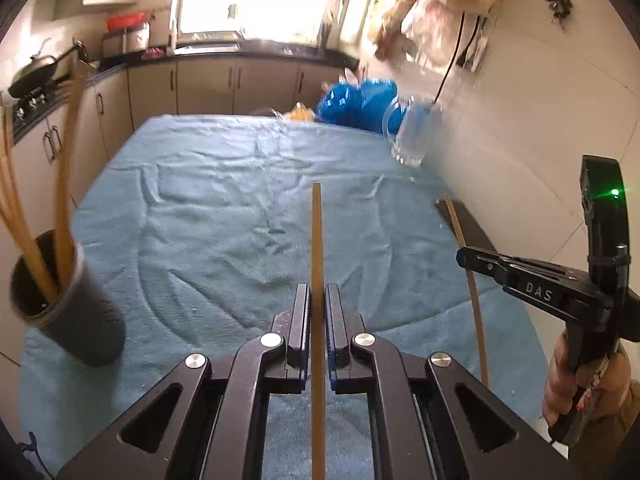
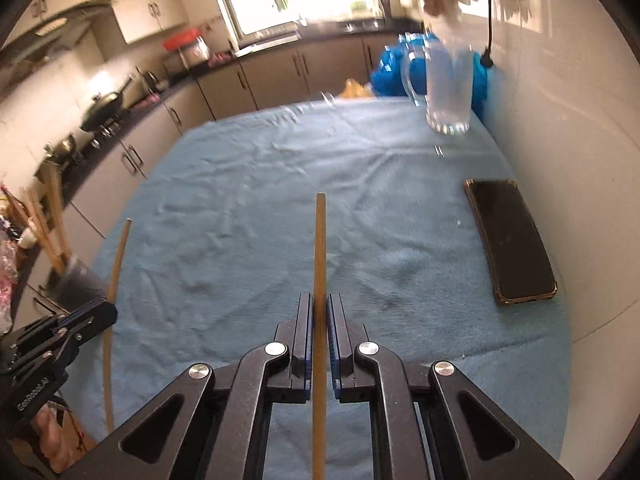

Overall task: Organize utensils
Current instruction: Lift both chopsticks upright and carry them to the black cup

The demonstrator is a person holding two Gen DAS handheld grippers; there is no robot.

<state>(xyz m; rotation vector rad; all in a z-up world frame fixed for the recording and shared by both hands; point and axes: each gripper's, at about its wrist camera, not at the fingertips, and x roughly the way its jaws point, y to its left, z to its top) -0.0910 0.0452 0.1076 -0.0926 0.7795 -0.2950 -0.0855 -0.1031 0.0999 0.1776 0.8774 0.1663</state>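
In the left wrist view, the left hand-held gripper (image 1: 318, 320) sat at the bottom middle of the frame, squeezed almost all the way closed on a thin wooden chopstick (image 1: 317, 240). The stick ran straight up between the two pads and poked out toward the middle of the frame. In the right wrist view, the right hand-held gripper (image 2: 319, 322) was the same, nearly closed on a second chopstick (image 2: 320, 248) that also stuck up past its tips. Each stick looked light, hard and stiff, and a bit smooth, so it could slip or turn if held loosely. Holding it near the middle, as here, looked best, because a grip at one end would probably let it swing. Under both grippers lay the table (image 1: 240, 208) with its wrinkly blue cloth. At the lower left of the left view stood a dark cup (image 1: 68, 304) near the table edge, with more chopsticks leaning inside it. That was likely where these two should go. Its mouth looked small, so the stick would need to point down. At the right of the right view a black phone (image 2: 510, 240) lay flat. Farther back, in the upper right, stood a clear glass mug (image 2: 446, 88).
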